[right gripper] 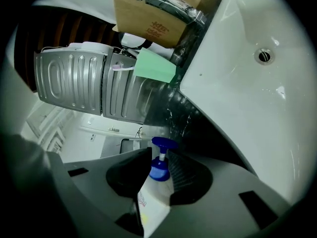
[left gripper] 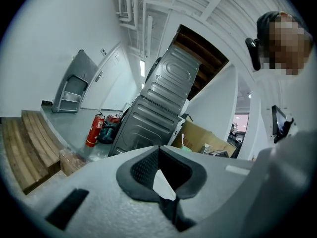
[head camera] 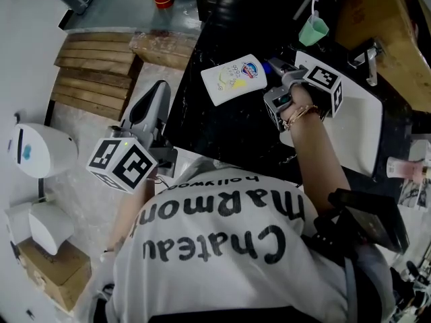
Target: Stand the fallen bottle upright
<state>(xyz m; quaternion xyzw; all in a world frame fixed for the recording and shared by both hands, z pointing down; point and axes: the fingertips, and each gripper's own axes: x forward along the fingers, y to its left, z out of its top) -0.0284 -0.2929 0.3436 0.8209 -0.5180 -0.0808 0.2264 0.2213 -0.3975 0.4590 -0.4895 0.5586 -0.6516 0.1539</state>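
Tipped bottle (head camera: 232, 79), neck partly hidden, gripped by right tool (head camera: 275, 71)

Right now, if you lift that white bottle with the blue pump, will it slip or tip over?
The bottle looks like smooth, glossy plastic, so it may slip. The right gripper holds it near the blue pump, so the wider body will probably swing downward. Stood up, it would be tall, so a nudge might tip it.

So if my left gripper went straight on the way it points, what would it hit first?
Probably the grey ribbed metal panel leaning dead ahead of the left gripper. Nothing nearer shows in that line, though how far off it stands is unclear.
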